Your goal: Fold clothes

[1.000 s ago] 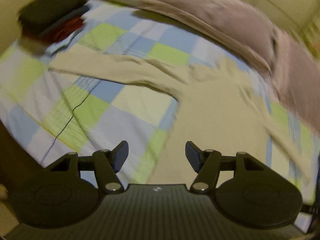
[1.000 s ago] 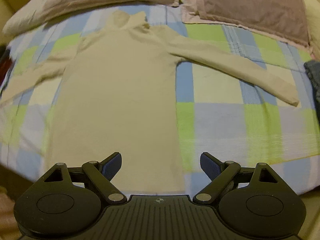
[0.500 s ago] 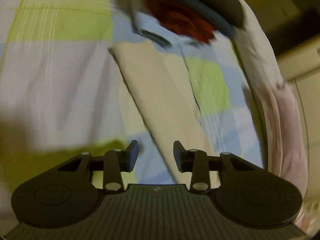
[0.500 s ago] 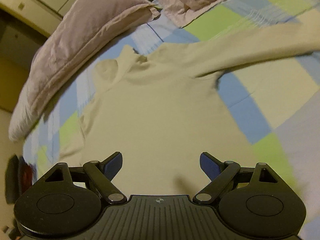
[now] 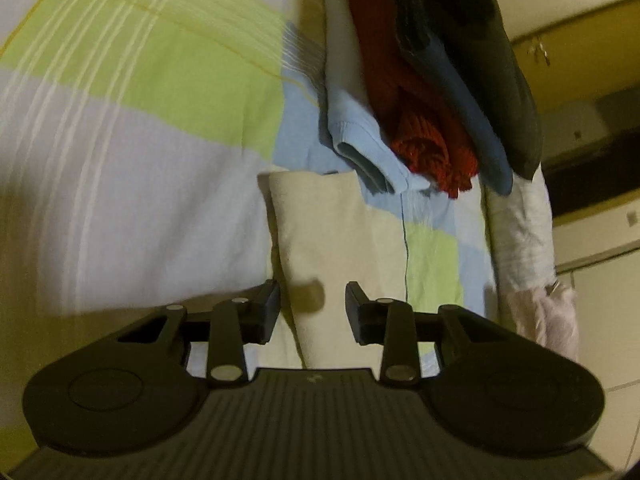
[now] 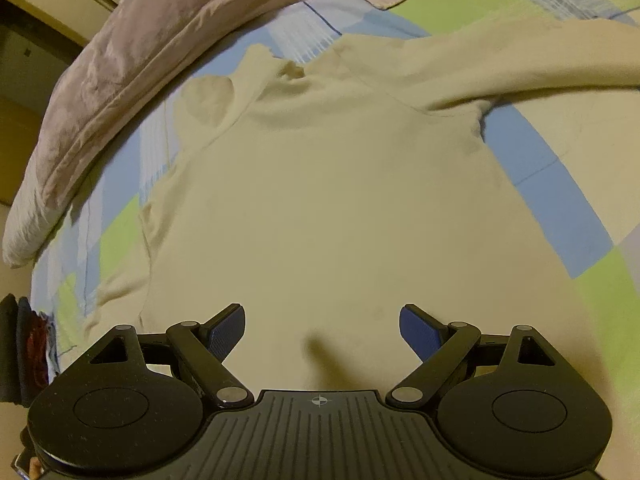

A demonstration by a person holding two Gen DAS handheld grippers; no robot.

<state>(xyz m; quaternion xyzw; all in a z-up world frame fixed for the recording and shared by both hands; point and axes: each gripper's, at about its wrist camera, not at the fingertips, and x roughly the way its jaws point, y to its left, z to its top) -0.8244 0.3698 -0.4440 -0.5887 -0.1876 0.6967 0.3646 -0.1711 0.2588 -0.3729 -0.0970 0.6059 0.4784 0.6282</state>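
Observation:
A cream long-sleeved turtleneck top (image 6: 328,200) lies flat, spread on the checked bed sheet (image 6: 560,216). In the left wrist view its left sleeve (image 5: 336,240) runs straight ahead, cuff end far from me. My left gripper (image 5: 313,304) is open and empty, its jaws astride the sleeve just above it. My right gripper (image 6: 322,330) is wide open and empty, low over the lower body of the top. The right sleeve (image 6: 520,64) stretches away to the upper right.
A stack of folded clothes (image 5: 424,112), light blue, red, blue and dark, lies just beyond the sleeve cuff. Mauve pillows (image 6: 132,80) line the head of the bed. The bed edge and a tiled floor (image 5: 608,320) are to the right in the left wrist view.
My left gripper swung from the shirt's body out along the left sleeve and dropped low over it. My right gripper moved in closer over the shirt's body.

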